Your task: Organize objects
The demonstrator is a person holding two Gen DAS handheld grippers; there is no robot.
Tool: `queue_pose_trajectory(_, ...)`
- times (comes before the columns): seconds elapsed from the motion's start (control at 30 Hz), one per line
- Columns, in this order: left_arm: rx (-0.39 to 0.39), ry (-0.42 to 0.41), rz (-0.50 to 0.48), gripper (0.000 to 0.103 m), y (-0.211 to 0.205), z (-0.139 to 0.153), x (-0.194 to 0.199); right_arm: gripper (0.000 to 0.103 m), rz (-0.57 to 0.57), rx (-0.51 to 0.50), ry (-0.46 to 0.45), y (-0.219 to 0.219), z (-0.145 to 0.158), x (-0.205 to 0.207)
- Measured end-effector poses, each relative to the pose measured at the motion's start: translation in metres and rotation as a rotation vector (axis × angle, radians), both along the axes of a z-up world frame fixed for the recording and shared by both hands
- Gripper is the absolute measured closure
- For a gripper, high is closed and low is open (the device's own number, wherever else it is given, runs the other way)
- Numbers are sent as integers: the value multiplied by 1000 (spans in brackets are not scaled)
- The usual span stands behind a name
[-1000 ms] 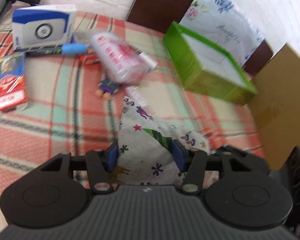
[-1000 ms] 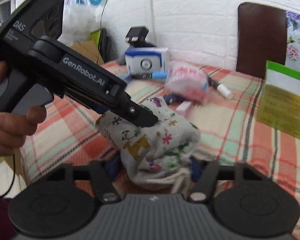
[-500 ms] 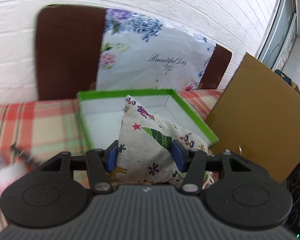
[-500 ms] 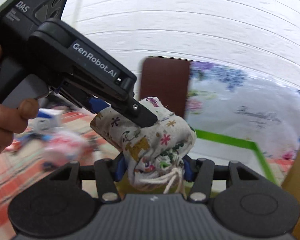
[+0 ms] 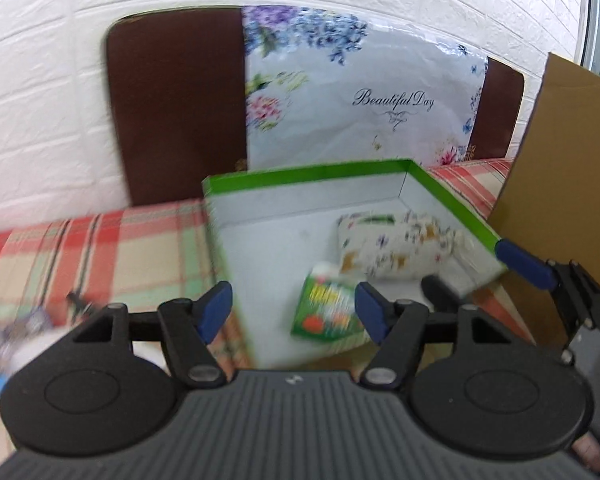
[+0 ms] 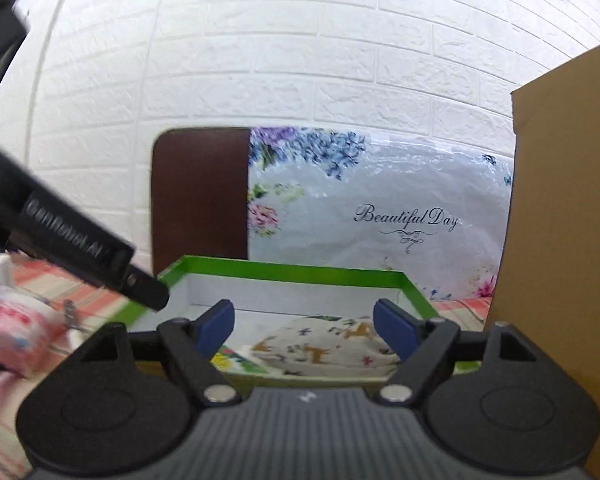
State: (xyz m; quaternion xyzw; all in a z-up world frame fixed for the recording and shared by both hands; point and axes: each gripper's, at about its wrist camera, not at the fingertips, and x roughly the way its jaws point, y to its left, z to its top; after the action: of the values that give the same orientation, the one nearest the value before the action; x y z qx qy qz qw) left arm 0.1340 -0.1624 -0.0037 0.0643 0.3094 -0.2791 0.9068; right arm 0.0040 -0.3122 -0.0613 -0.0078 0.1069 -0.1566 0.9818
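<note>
Nearest, the left gripper [image 5: 294,312] is standing with jaws parted and nothing between them; they have just been opening, which fits a release over the box [image 5: 308,172]. The right gripper [image 6: 306,326] is likewise spreading wide and gripping nothing, its jaws having just been opening too. Beyond them, the pouch [image 5: 396,246] is lying inside the box, toward its right wall, just beside a green packet [image 5: 326,312]. Further back, a floral bag [image 5: 360,92] is leaning against the brick wall [image 6: 300,40].
</note>
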Motion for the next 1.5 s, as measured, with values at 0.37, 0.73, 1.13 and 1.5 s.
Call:
queue_pose_trajectory(0.37, 30, 179, 292, 28, 159, -54, -43, 23, 386, 138, 175, 83, -12, -7)
queue_pose_trajectory(0.73, -109, 232, 428, 24, 244, -69, -61, 0, 562, 368, 364, 124, -6, 117)
queue_pose_trajectory(1.13, -190, 218, 356, 23, 250, -56, -66, 46, 520, 148, 405, 119, -10, 55)
queue_pose_trajectory(1.5, -119, 283, 21, 12, 127, -58, -64, 11, 419, 106, 395, 67, -19, -79)
